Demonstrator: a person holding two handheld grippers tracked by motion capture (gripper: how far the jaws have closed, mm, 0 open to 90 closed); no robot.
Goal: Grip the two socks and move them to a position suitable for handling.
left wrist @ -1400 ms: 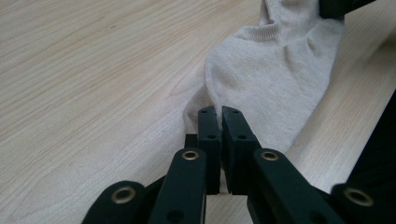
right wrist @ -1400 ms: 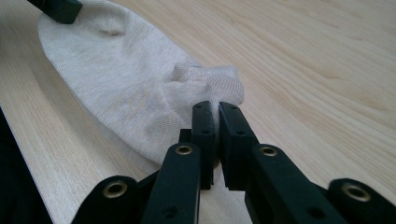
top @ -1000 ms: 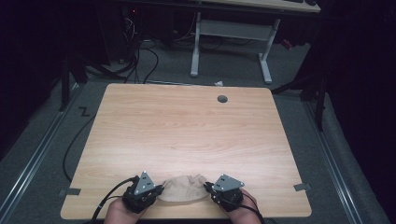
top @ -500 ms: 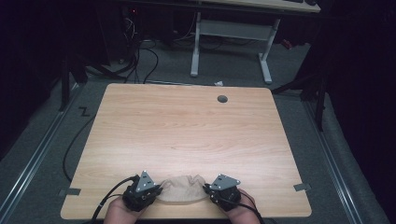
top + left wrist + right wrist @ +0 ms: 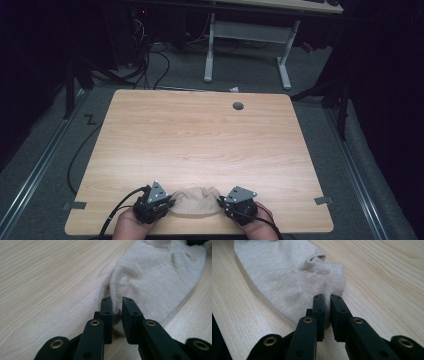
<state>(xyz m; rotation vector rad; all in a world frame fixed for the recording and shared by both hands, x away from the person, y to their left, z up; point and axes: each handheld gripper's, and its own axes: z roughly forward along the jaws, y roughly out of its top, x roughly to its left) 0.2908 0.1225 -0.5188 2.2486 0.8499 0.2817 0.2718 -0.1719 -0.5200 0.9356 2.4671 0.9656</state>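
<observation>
A beige sock lies flat on the wooden table near its front edge, between my two grippers. My left gripper pinches the sock's left end; in the left gripper view its jaws are shut on a fold of the sock. At the right end, my right gripper holds the edge by the ribbed cuff; the right gripper view has its jaws shut on the sock fabric. A hand sits behind each gripper at the bottom of the high view.
A round cable hole sits near the table's far edge. Bits of tape mark the front corners. Beyond the table stand a white desk frame and cables on grey carpet.
The right gripper has shifted slightly left toward the sock's end. The left gripper and the sock stay about where they were.
</observation>
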